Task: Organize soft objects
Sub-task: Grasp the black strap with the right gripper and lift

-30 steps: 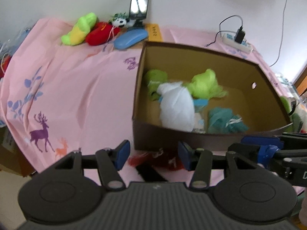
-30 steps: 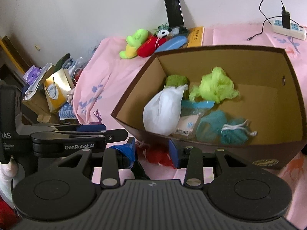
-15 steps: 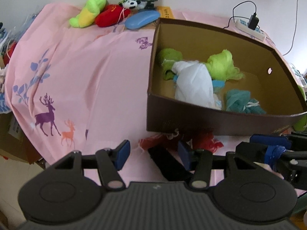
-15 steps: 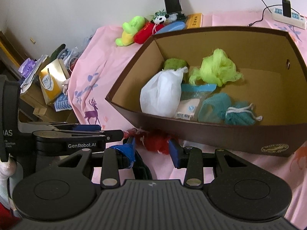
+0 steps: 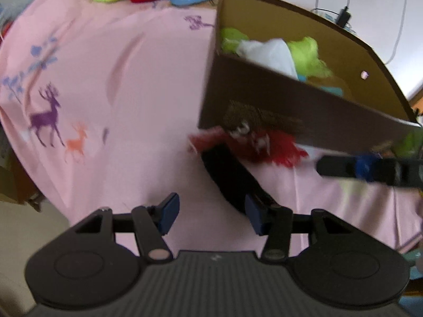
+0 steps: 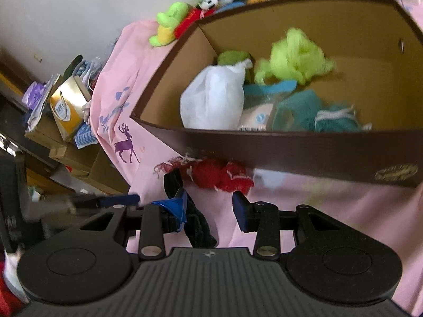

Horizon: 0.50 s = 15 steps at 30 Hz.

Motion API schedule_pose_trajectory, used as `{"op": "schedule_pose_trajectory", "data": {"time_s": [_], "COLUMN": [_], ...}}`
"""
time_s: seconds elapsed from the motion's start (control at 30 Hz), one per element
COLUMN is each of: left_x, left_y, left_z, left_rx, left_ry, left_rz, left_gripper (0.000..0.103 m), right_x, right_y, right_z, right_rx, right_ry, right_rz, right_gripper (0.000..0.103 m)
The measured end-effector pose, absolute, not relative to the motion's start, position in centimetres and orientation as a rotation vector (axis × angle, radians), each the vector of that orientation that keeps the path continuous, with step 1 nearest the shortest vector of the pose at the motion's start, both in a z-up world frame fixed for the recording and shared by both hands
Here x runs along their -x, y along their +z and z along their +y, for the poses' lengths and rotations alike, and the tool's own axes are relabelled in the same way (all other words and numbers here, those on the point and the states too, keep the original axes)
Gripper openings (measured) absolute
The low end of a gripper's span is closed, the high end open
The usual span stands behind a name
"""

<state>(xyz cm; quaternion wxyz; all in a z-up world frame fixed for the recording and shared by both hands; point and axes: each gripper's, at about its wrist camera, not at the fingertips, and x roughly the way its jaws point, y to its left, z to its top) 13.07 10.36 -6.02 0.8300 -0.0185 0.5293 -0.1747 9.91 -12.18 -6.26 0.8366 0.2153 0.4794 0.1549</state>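
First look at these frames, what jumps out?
The big brown cardboard box on the pink deer-print cloth, with a white plastic bag, a lime-green fluffy bundle and teal knitted pieces inside. Next, the red fuzzy item on the cloth against the box's near wall, just ahead of the open right gripper; a black strap runs from it toward the open left gripper.

We see a pink tablecloth (image 5: 137, 84) printed with a purple deer (image 5: 46, 116), a small orange deer (image 5: 76, 141) and blue leaf sprigs. The cardboard box (image 6: 304, 153) is dark brown outside and tan inside, with a gold emblem (image 6: 396, 172). In it lie a white bag (image 6: 214, 100), a lime-green puff (image 6: 293, 55) and teal mesh puffs (image 6: 325, 113). A red frayed puff (image 6: 219, 174) rests on the cloth. The gripper pads are blue on black fingers.
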Motion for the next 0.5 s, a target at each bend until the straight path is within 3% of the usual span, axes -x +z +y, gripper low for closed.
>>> {"op": "schedule_pose_trajectory", "data": {"time_s": [0.5], "left_x": [-12.8], "left_y": [-8.1], "left_z": [8.4], "left_rx": [0.078], "left_ry": [-0.479], "left_rz": [1.097], "left_gripper": [0.054], "right_x": [-13.1], "right_y": [-8.5], "right_z": [-9.0], "right_rx": [-0.451], "right_ry": [0.468], "right_rz": [1.109], "right_gripper": [0.021]}}
